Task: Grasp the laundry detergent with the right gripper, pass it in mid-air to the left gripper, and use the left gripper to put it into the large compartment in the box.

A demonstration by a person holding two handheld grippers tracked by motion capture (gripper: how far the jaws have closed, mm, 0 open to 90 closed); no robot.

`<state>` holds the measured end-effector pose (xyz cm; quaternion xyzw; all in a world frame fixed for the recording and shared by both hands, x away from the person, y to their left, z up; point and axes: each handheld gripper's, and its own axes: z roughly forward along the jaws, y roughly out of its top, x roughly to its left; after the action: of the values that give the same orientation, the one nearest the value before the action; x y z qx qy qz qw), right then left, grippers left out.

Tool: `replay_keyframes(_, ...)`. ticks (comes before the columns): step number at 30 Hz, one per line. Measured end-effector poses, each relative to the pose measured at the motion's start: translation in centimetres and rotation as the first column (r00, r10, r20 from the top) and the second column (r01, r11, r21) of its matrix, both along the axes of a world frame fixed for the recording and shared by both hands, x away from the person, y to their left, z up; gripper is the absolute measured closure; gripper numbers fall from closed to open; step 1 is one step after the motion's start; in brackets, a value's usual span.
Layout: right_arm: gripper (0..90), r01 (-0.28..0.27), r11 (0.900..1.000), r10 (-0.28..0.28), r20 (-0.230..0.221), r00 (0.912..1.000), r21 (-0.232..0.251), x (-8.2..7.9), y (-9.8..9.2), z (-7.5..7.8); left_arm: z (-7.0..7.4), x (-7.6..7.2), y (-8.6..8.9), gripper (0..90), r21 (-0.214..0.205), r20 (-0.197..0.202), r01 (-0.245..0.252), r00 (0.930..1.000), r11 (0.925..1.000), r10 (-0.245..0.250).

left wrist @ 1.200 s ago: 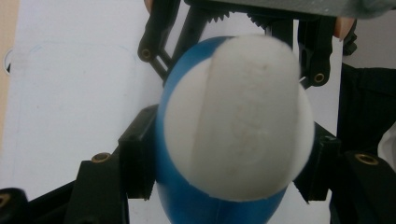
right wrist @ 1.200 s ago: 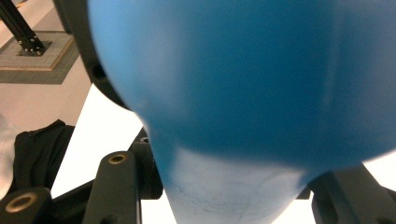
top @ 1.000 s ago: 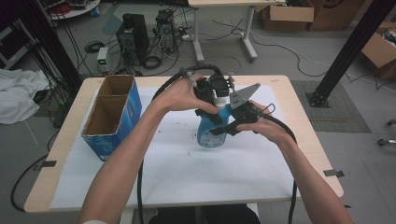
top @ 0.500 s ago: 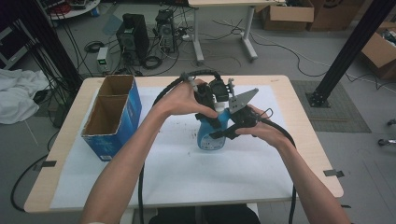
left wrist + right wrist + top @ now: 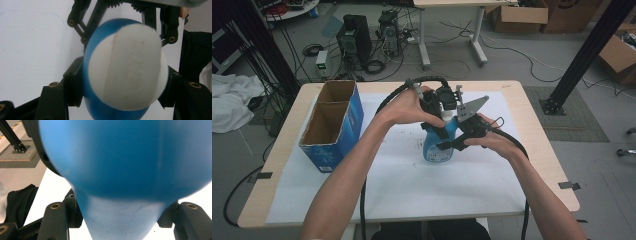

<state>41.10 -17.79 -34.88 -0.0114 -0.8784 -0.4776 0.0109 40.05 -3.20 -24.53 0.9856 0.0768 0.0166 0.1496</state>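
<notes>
A blue spray bottle point(image 5: 435, 148) with a white top stands upright on the white sheet in the middle of the table. My left gripper point(image 5: 443, 119) comes down over its top, and in the left gripper view its pads press both sides of the bottle point(image 5: 125, 70) just under the white cap. My right gripper point(image 5: 453, 142) reaches in from the right at the bottle's upper body. Its jaws have just been opening. The bottle point(image 5: 120, 170) is still between them, and its pale narrow part lies against both pads point(image 5: 75, 207).
An open blue cardboard box point(image 5: 332, 125) stands at the table's left. The white sheet point(image 5: 412, 185) covers most of the wooden tabletop point(image 5: 542, 150). Black cables point(image 5: 394, 97) trail from both grippers across the table. Floor clutter lies beyond the far edge.
Both hands and the bottle keep their places. The right hand sits very slightly lower against the bottle than a second ago.
</notes>
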Motion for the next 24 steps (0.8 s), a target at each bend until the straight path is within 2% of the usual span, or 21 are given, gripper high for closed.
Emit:
replay_keyframes(17,34.9,0.002,0.9999,-0.002,-0.003,1.0,-0.017,-0.17,-0.03,-0.21,-0.14,-0.27,0.06,37.4,0.005,0.0,0.008,1.0,1.0,-0.008)
replay_keyframes(24,30.6,0.001,0.9995,-0.001,0.009,1.0,-0.032,-0.43,-0.2,-0.25,-0.2,-0.35,0.13,37.4,0.003,0.0,0.003,1.0,1.0,-0.003)
